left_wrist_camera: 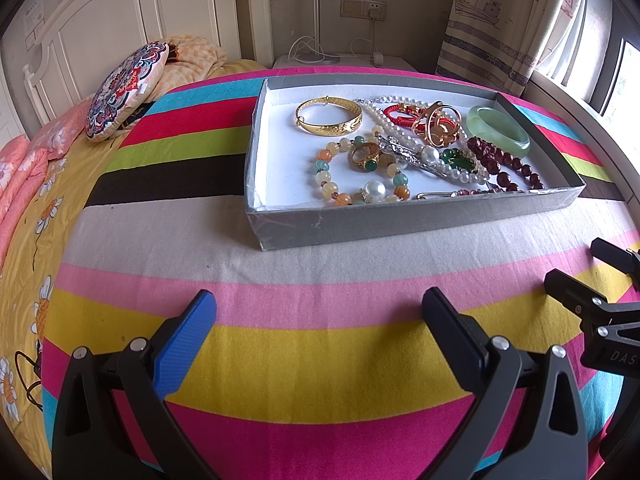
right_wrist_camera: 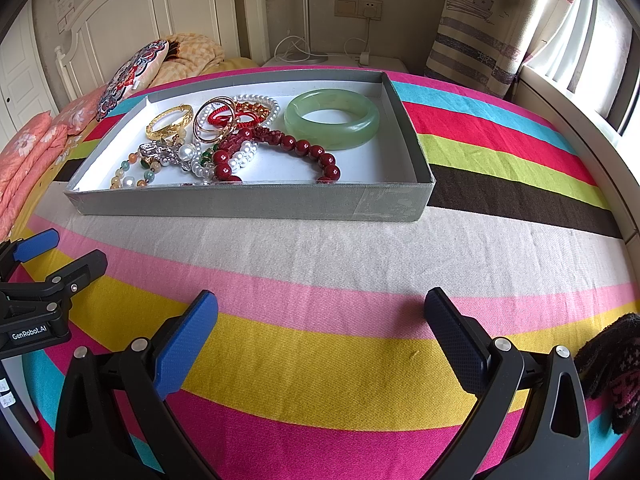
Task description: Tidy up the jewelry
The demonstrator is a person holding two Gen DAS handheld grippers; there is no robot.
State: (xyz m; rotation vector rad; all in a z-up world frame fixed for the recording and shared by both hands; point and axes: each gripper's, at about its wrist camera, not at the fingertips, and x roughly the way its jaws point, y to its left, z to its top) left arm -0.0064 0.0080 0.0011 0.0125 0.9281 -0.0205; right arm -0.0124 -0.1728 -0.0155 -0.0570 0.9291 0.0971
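In the right wrist view, the left gripper [right_wrist_camera: 60, 252] enters from the left edge, and its black body carries a small plate with the white lettering "GenRobot.AI" [right_wrist_camera: 29, 335], set below and behind its fingers. In the left wrist view, the right gripper [left_wrist_camera: 584, 264] comes in at the right edge, and its black body shows pale raised letters "DAS" [left_wrist_camera: 622, 357], cut off by the frame so the rest of the word cannot be read. A paper notice [right_wrist_camera: 66, 4] hangs on the white headboard [right_wrist_camera: 132, 28] far beyond the left gripper, but its print is too small to read.
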